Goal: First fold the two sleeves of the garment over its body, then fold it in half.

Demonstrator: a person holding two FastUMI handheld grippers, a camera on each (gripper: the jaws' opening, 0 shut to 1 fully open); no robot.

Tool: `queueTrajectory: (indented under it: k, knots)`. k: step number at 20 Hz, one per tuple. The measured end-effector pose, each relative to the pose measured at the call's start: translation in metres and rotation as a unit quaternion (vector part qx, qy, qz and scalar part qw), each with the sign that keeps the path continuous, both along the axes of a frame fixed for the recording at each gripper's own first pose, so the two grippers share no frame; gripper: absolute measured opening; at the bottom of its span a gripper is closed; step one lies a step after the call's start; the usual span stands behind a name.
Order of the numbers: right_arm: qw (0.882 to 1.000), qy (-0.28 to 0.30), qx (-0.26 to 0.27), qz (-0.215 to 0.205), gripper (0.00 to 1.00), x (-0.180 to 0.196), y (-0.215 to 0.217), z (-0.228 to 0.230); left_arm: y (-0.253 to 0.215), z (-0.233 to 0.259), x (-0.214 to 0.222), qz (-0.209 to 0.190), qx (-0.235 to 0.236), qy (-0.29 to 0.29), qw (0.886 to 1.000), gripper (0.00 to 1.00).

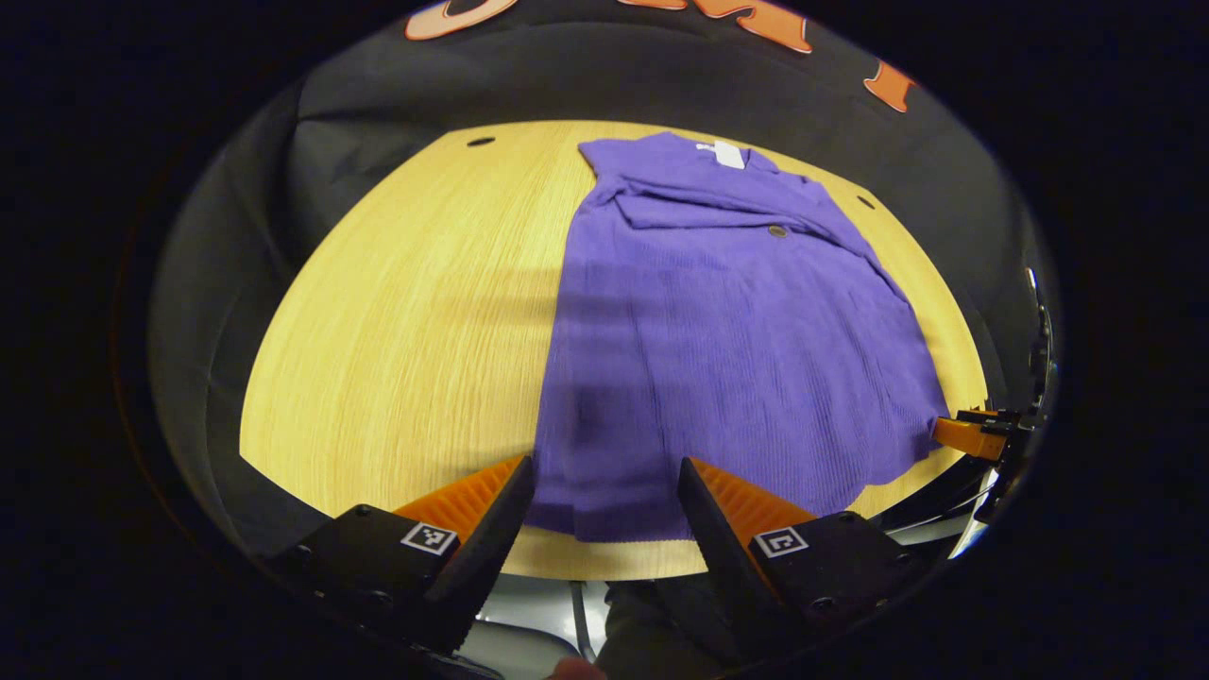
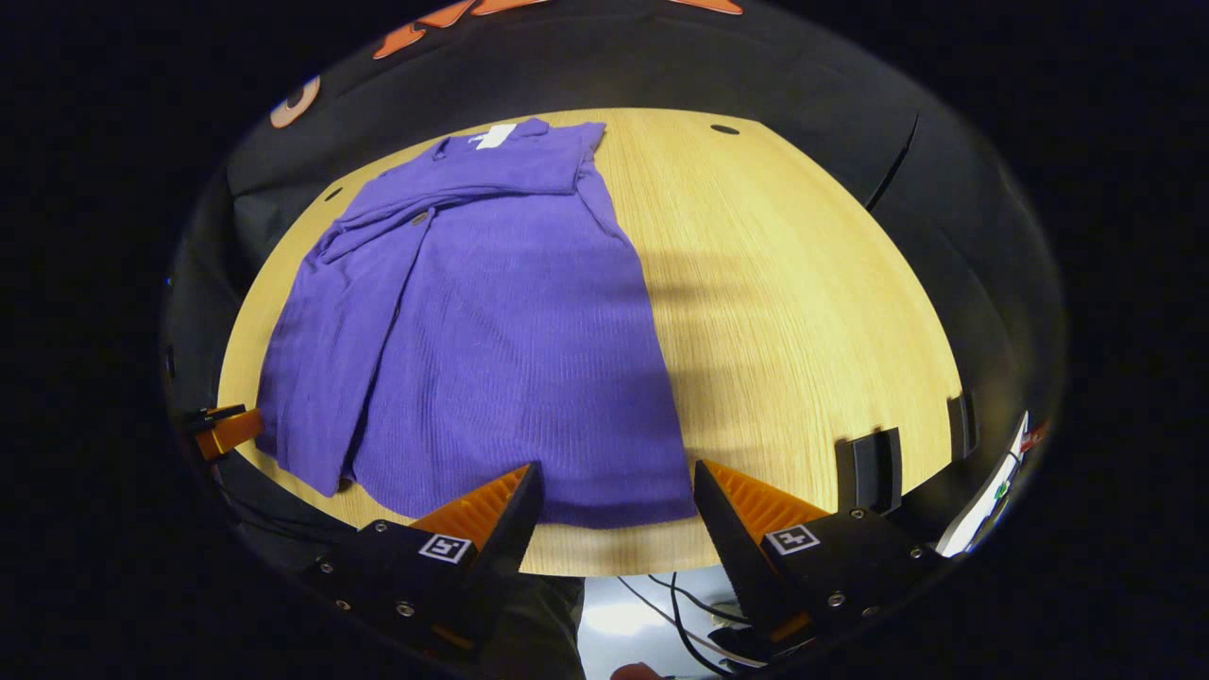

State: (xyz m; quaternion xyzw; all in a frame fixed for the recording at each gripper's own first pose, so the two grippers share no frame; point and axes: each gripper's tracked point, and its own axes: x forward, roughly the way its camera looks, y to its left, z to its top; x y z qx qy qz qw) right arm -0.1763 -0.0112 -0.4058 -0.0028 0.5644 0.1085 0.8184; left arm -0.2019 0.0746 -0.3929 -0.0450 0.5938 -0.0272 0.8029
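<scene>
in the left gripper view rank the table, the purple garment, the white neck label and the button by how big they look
1. Table, largest.
2. Purple garment, covering much of its right half.
3. White neck label.
4. Button, smallest, though both lie far from the camera and look tiny.

Purple garment (image 1: pixel 727 349), flat, sleeves folded

Garment (image 1: pixel 727 349), centre of left gripper view: purple ribbed knit cloth, matt, w/ small white paper-like tag (image 1: pixel 729 154) at neck, upper centre. Table (image 1: pixel 406 321): light wood-grain top, smooth, slight sheen. Booth wall (image 2: pixel 822 85), top: black matt cloth.
</scene>
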Motion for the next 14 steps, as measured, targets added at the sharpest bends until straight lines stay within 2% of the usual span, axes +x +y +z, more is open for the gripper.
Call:
queueTrajectory:
  k: [4,7,9,11,14]
  knots:
    - [1.0,0.025,0.0,-0.003,0.97,0.002,0.001,-0.007,0.006,-0.011,-0.003,0.006,0.008,0.057,0.998,0.98]
    - [0.999,0.04,-0.001,-0.003,0.97,0.003,0.001,-0.008,0.005,-0.011,-0.003,-0.01,0.028,0.097,0.995,0.96]
    - [0.999,0.042,0.0,-0.005,0.97,0.005,0.0,-0.008,0.017,-0.008,0.005,0.003,0.045,0.087,0.995,0.97]
    - [0.999,0.048,-0.002,-0.002,0.97,0.006,0.0,-0.009,0.017,-0.017,-0.009,0.008,0.028,0.125,0.992,0.97]
    - [0.998,0.065,-0.008,0.005,0.98,0.004,0.001,-0.01,0.017,-0.017,-0.007,-0.002,0.035,0.136,0.99,0.97]
